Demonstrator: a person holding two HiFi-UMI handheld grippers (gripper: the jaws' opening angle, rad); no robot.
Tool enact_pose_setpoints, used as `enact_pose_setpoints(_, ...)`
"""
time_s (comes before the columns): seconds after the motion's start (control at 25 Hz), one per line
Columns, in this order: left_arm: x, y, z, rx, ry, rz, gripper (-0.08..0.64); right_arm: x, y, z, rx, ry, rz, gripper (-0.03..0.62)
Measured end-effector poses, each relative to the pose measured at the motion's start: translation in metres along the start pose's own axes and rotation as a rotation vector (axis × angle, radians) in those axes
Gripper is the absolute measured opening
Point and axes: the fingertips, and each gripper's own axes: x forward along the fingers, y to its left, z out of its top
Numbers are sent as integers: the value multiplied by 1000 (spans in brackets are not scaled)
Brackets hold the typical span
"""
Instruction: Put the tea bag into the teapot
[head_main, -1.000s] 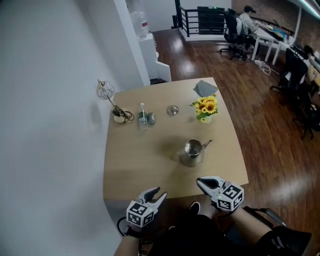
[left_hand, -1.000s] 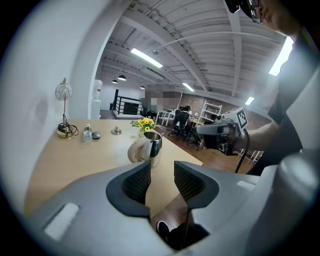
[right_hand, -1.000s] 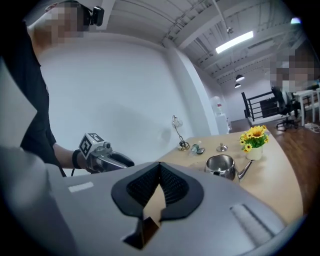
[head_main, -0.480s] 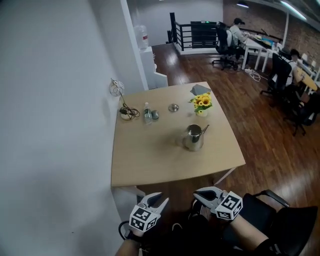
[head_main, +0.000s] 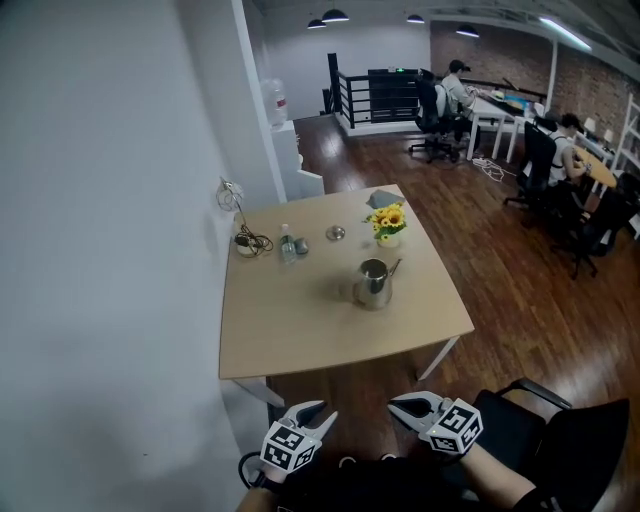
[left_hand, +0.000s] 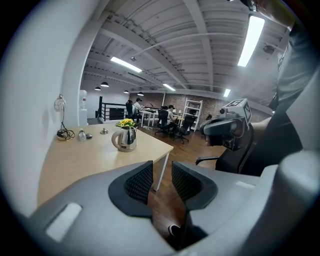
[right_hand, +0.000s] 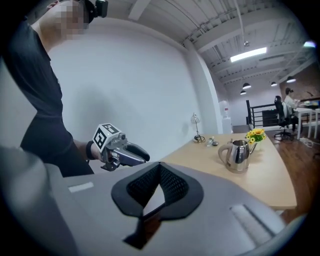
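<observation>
Left gripper (head_main: 321, 410) parted, right gripper (head_main: 396, 402) clenched, wooden table (head_main: 300, 325) against white wall (head_main: 100, 250)

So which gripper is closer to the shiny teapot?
Right, but only slightly. The right gripper hangs past the near edge of the table, almost in line with the teapot; the left gripper is also off the table, further to the left.

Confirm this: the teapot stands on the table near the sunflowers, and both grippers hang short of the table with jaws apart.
One thing is wrong: the right gripper has its jaws together, as the right gripper view shows; only the left gripper has them apart. The teapot does stand on the table near the sunflowers, both grippers short of it.
</observation>
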Motion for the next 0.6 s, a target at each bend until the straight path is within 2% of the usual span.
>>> enact_pose_setpoints(0.24,6,-11,8,9,-6,30,130,-16,-7,3,-30,13,8,8)
enact_pose_setpoints(0.6,11,-19,5,35,34,95,157,-22,-13,-4,-36,19,59,8)
